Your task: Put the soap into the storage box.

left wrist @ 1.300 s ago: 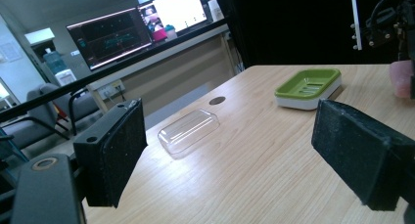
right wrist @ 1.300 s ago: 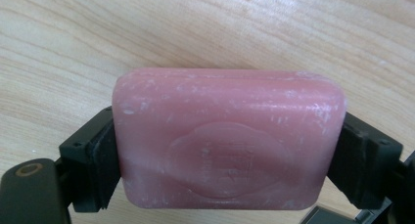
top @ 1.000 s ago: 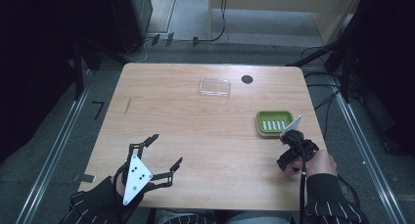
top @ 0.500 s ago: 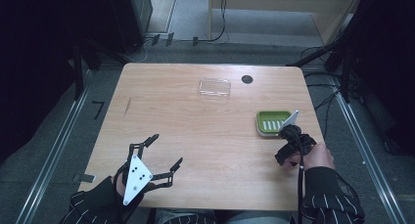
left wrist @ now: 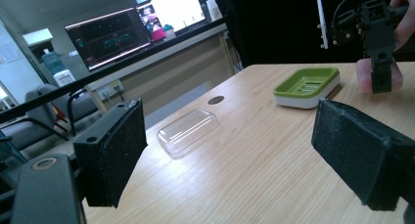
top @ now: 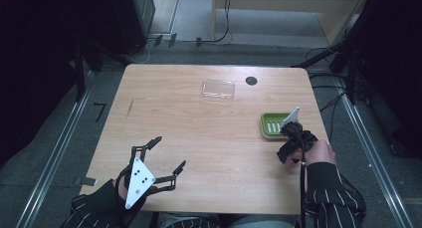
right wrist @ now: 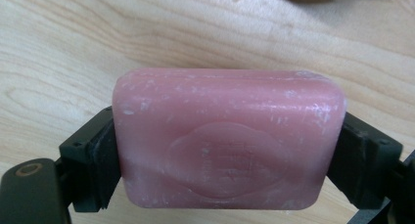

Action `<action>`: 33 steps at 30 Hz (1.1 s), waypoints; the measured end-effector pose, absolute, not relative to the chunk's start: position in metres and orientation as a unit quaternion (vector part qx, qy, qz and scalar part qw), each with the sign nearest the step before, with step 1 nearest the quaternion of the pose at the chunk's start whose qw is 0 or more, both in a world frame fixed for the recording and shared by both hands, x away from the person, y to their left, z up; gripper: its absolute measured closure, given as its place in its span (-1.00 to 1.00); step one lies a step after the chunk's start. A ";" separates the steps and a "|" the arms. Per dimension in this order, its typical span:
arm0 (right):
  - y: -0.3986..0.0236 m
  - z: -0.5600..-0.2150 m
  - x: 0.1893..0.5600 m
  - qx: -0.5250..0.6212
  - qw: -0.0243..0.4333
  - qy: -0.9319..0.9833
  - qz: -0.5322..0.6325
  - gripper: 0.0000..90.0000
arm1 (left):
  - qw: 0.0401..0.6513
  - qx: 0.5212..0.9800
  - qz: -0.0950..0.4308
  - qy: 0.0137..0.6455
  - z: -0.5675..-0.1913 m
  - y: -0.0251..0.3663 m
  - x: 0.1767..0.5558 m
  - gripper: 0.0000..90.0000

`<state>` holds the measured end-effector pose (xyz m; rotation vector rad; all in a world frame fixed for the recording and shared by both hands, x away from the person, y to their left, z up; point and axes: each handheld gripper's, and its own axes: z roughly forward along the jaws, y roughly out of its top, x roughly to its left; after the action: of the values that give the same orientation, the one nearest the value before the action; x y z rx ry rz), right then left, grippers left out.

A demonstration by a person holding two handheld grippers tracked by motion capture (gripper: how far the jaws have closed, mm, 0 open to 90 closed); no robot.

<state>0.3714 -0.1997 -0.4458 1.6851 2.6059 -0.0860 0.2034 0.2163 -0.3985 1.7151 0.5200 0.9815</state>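
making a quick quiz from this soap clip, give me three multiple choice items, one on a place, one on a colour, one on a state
1. Where does the clear plastic lid lie?
A. on the table's far side
B. in the soap dish
C. between the left gripper's jaws

2. What colour is the soap dish?
A. blue
B. green
C. red

3. How is the right gripper?
A. open, holding nothing
B. shut on the pink soap bar
C. shut on the lid

A: it lies near the table's far edge.
B: green tray on a white base.
B: both pads press the bar's ends.
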 end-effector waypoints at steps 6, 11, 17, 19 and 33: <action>-0.197 -0.443 0.377 0.541 0.020 0.841 -0.026 -0.70 | 0.523 0.716 0.409 0.216 -0.399 0.216 0.203 -0.70; -0.195 -0.440 0.381 0.540 0.020 0.841 -0.024 -0.70 | 0.523 0.715 0.409 0.217 -0.399 0.216 0.204 -0.70; -0.193 -0.436 0.386 0.541 0.022 0.840 -0.021 -0.70 | 0.523 0.715 0.409 0.217 -0.399 0.217 0.203 -0.70; -0.193 -0.435 0.388 0.541 0.023 0.841 -0.018 -0.70 | 0.523 0.715 0.409 0.217 -0.399 0.217 0.204 -0.70; -0.199 -0.420 0.399 0.550 0.032 0.834 -0.001 -0.70 | 0.523 0.715 0.410 0.217 -0.399 0.217 0.204 -0.70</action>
<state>0.3993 -0.1995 -0.4198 1.6942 2.5692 -0.0024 0.2036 0.2167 -0.3986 1.7132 0.5200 0.9809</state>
